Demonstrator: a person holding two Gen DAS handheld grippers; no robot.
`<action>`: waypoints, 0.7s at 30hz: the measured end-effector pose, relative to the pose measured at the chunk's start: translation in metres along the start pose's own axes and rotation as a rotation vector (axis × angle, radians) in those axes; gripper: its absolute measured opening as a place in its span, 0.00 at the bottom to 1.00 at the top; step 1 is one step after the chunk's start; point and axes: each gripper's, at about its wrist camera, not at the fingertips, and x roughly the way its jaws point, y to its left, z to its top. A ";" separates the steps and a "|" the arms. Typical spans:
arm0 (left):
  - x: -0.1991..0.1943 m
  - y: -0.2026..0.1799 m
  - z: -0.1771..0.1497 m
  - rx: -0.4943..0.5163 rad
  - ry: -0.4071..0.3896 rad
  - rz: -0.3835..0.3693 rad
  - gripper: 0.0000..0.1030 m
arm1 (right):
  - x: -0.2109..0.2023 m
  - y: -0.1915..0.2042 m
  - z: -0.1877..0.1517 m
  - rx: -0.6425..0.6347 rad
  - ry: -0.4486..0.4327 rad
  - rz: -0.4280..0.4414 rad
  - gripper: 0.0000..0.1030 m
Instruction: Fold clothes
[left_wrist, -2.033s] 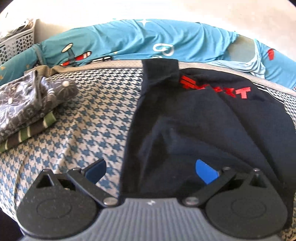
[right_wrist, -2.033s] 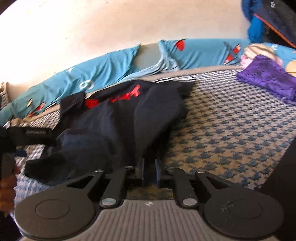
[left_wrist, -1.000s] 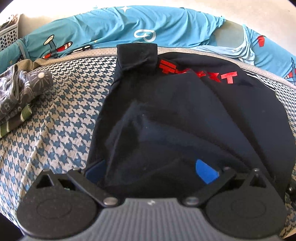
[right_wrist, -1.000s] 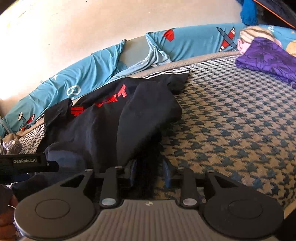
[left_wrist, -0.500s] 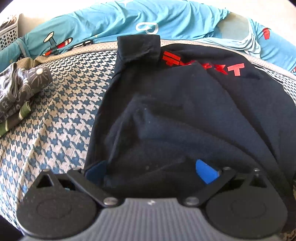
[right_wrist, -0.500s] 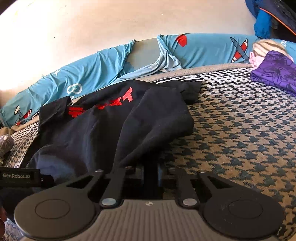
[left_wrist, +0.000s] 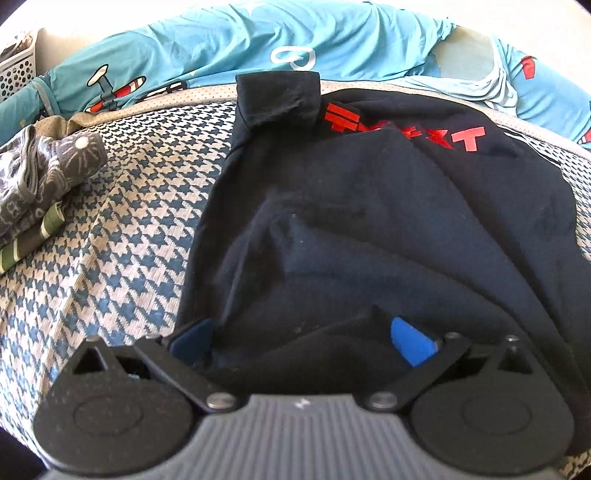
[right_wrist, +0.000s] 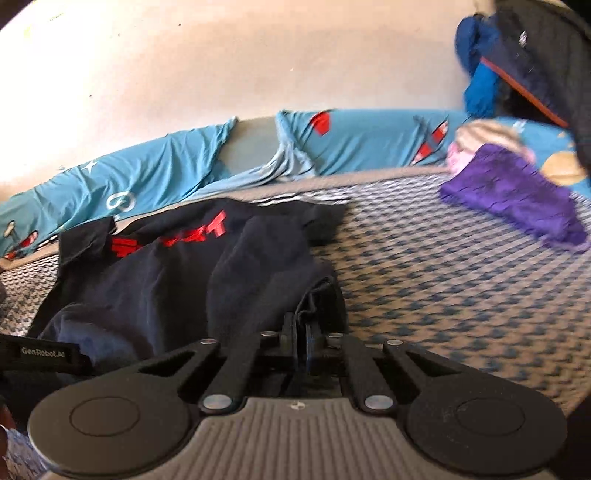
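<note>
Your bed (left_wrist: 122, 206), covered in a blue-and-cream houndstooth spread, fills both views, with a turquoise sheet (left_wrist: 229, 48) printed with planes bunched along its far edge against the wall. The dark navy shirt (left_wrist: 369, 206) with red lettering lies crumpled across the middle of the spread, one sleeve turned back over the lettering at the far side, its near hem drawn up toward you. To the left of the shirt you have a small stack of folded clothes (left_wrist: 40, 184), grey patterned on top and green striped beneath. Far to the right sits a purple cloth (right_wrist: 517, 192), well apart from the shirt.

Your left gripper (left_wrist: 299, 339) stands with its blue pads wide apart, a fold of the shirt's hem lying between them, not pinched. Your right gripper (right_wrist: 301, 338) has just been closing, and its pads are now nearly together with the shirt's right edge clamped between them.
</note>
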 end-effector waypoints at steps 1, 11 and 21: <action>-0.001 0.001 0.000 0.000 -0.002 0.001 1.00 | -0.005 -0.002 -0.001 -0.005 -0.005 -0.019 0.06; -0.006 0.014 -0.002 -0.006 0.005 0.024 1.00 | -0.025 -0.028 -0.010 0.008 0.018 -0.161 0.05; -0.004 0.037 -0.004 -0.084 0.048 0.041 1.00 | -0.019 -0.050 -0.012 0.098 0.060 -0.286 0.05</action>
